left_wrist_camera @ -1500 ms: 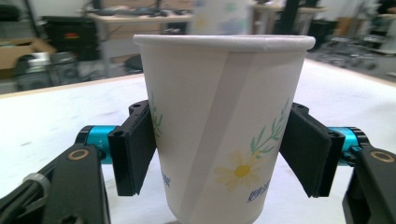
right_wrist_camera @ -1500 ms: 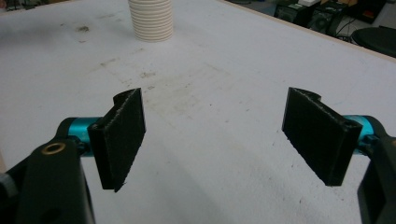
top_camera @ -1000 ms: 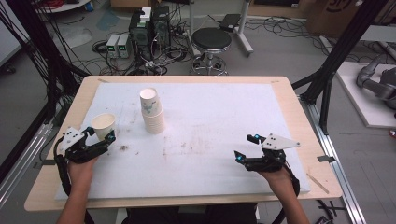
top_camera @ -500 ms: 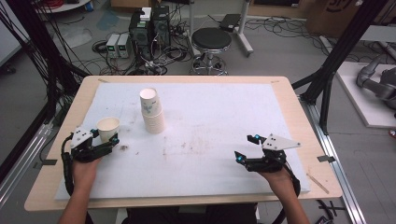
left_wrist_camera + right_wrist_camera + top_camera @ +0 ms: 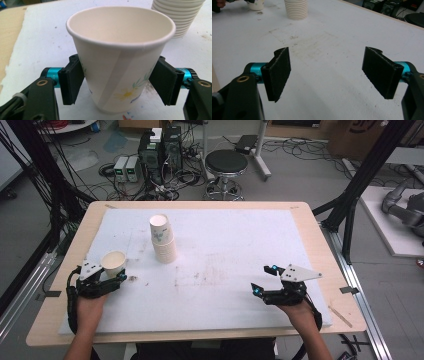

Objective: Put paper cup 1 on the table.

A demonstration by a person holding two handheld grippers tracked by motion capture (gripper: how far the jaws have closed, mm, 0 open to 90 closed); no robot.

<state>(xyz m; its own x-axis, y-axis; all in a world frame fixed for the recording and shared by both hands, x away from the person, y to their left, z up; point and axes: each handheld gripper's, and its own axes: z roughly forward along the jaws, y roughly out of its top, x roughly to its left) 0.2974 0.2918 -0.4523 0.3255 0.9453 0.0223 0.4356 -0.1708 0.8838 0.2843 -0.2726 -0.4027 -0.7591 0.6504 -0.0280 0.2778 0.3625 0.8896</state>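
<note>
A white paper cup (image 5: 113, 262) with a flower print stands upright on the white mat at the left, its mouth open upward (image 5: 120, 62). My left gripper (image 5: 112, 272) is shut on it, one black pad on each side of the lower wall (image 5: 120, 82). A stack of paper cups (image 5: 162, 240) stands a little behind and to the right of it (image 5: 180, 15). My right gripper (image 5: 264, 280) rests over the mat at the front right. Its jaws (image 5: 332, 75) have just been closing a little but stand open, with nothing between them.
The white foam mat (image 5: 225, 250) covers most of the wooden table (image 5: 320, 245) and has grey smudges in its middle. Far off in the right gripper view, the cup stack (image 5: 296, 8) shows. A stool (image 5: 226, 162) and electronics stand on the floor beyond the table.
The left hand has brought the cup from a tilted, raised pose down to upright on the mat, shifting slightly rightward. The right hand has stayed where it was.
</note>
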